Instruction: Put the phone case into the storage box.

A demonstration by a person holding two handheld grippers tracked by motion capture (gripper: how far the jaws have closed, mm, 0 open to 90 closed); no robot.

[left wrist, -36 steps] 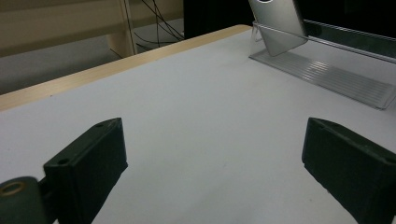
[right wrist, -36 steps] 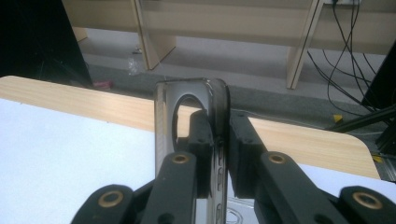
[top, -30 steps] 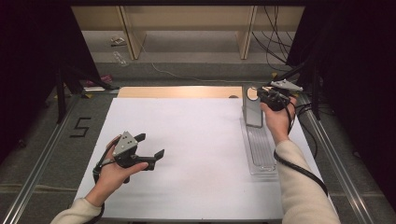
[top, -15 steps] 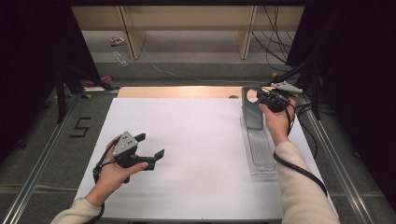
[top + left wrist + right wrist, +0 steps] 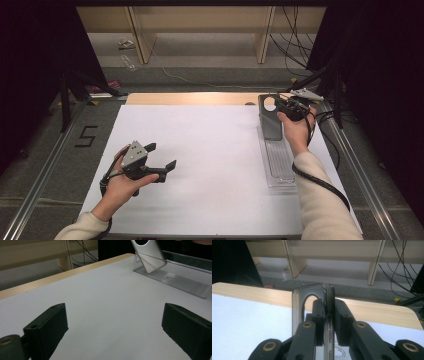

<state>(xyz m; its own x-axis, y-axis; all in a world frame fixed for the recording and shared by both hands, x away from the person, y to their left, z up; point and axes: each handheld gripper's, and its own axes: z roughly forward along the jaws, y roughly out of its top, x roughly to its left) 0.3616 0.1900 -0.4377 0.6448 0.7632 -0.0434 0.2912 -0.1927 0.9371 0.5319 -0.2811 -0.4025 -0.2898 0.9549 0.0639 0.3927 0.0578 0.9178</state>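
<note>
Bench (image 5: 200, 150) — white top, left bare as working room.
Tray (image 5: 278, 162) — clear, at the right edge, footing the phone.
Phone (image 5: 270, 117) — tilted up off the tray's far end, likely for lifting out.
Right gripper (image 5: 327, 312) — jaws clenched on the phone's edge.
Left gripper (image 5: 161, 156) — jaws released, idle.

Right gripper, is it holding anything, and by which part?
Yes. The right gripper is shut on the grey phone case, pinching its top edge beside the round hole.
</note>
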